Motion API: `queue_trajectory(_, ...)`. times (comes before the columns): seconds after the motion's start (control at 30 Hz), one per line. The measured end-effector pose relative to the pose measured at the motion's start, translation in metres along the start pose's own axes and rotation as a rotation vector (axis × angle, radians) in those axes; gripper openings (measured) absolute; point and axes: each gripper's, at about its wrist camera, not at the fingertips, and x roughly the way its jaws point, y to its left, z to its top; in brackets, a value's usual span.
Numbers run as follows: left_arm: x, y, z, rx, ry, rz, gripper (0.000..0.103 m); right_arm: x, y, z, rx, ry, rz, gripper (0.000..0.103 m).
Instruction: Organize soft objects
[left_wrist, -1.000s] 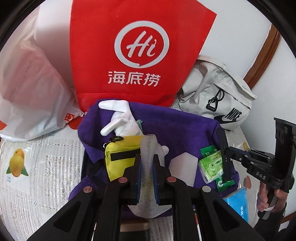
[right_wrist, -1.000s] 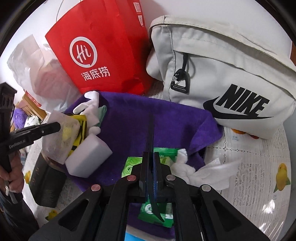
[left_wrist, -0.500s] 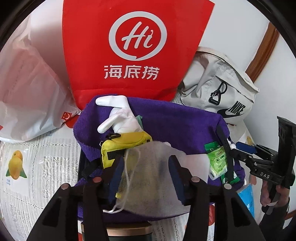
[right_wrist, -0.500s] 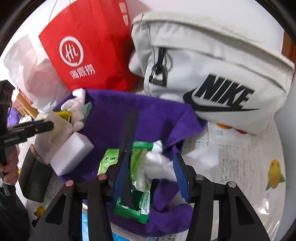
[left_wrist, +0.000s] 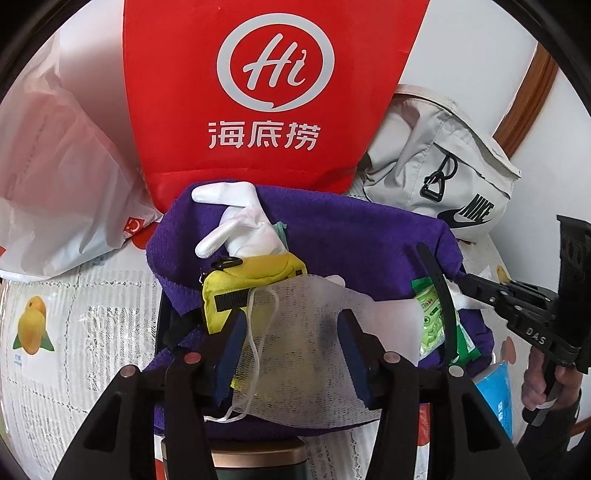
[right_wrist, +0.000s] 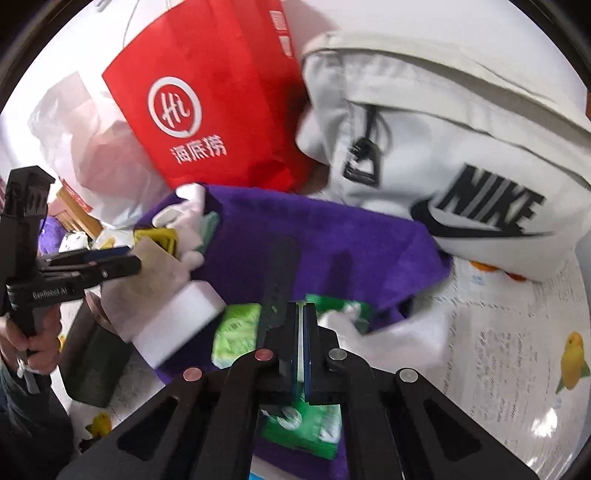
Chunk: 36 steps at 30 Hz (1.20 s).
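- Since a second ago, the left tongs (left_wrist: 291, 347) have spread apart and let go of the white mesh bag (left_wrist: 295, 332). It was squeezed thin then; now it lies puffed out and loose between the blue pads (left_wrist: 232, 343), on top of the purple towel (left_wrist: 351, 236).
- Meanwhile the right tongs (right_wrist: 303, 332) opened wide and then snapped back together. They are pressed tight now, with a thin white edge in the crack, most likely the white cloth (right_wrist: 388, 332) lying beside the green packs (right_wrist: 236, 328). I cannot be sure, since that view is blurry.
- On the towel sit the other soft things too: a white glove (left_wrist: 240, 229), a yellow pouch (left_wrist: 255, 277) and a white sponge (right_wrist: 177, 314).
- A red bag (left_wrist: 266, 88) and a grey bag (right_wrist: 461, 147) stand behind the pile on the desk (left_wrist: 74, 332).
- I think the mesh bag is now put down in its place, and the white cloth is the next thing to be moved.
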Motion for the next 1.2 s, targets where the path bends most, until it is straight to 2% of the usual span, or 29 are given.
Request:
queue_trajectory(0.1, -0.003, -0.001, -0.001, 0.004, -0.004, 0.001, 0.049, 0.003, 0.004, 0.003, -0.016, 0.016, -0.043, 0.004)
queue_trajectory(0.2, -0.006, -0.002, -0.002, 0.011, -0.005, 0.006, 0.058, -0.011, -0.001, -0.003, -0.007, 0.005, -0.056, 0.008)
queue_trajectory(0.3, -0.008, -0.003, -0.003, 0.014, -0.012, 0.010, 0.059, -0.024, -0.009, -0.015, 0.007, -0.004, -0.104, 0.023)
queue_trajectory(0.37, -0.007, -0.004, -0.004, 0.013, -0.006, 0.008, 0.060, -0.033, -0.014, -0.022, 0.010, -0.019, -0.150, 0.042)
queue_trajectory(0.43, -0.007, -0.005, -0.006, 0.017, -0.004, 0.011, 0.060, -0.041, -0.022, -0.028, 0.026, -0.042, -0.192, 0.049)
queue_trajectory(0.57, -0.005, -0.007, -0.007, 0.014, 0.003, 0.015, 0.060, -0.041, -0.041, -0.032, 0.075, -0.041, -0.207, 0.050)
queue_trajectory(0.7, -0.005, -0.007, -0.007, 0.020, 0.004, 0.020, 0.060, -0.024, -0.053, -0.031, 0.104, -0.021, -0.193, 0.048)
queue_trajectory(0.73, -0.005, -0.007, -0.007, 0.020, 0.004, 0.021, 0.060, -0.021, -0.052, -0.031, 0.103, -0.019, -0.186, 0.039)
queue_trajectory(0.77, -0.004, -0.006, -0.007, 0.018, 0.005, 0.022, 0.060, -0.019, -0.051, -0.031, 0.097, -0.019, -0.177, 0.017)
queue_trajectory(0.8, -0.004, -0.006, -0.007, 0.016, 0.006, 0.024, 0.060, -0.019, -0.049, -0.030, 0.089, -0.023, -0.158, 0.006)
queue_trajectory(1.0, -0.003, -0.004, -0.009, 0.011, 0.008, 0.021, 0.060, -0.028, -0.030, -0.019, 0.037, -0.088, -0.095, 0.003)
queue_trajectory(1.2, -0.007, -0.005, -0.011, 0.008, 0.004, 0.020, 0.060, -0.003, -0.027, 0.011, 0.009, -0.090, -0.110, 0.003)
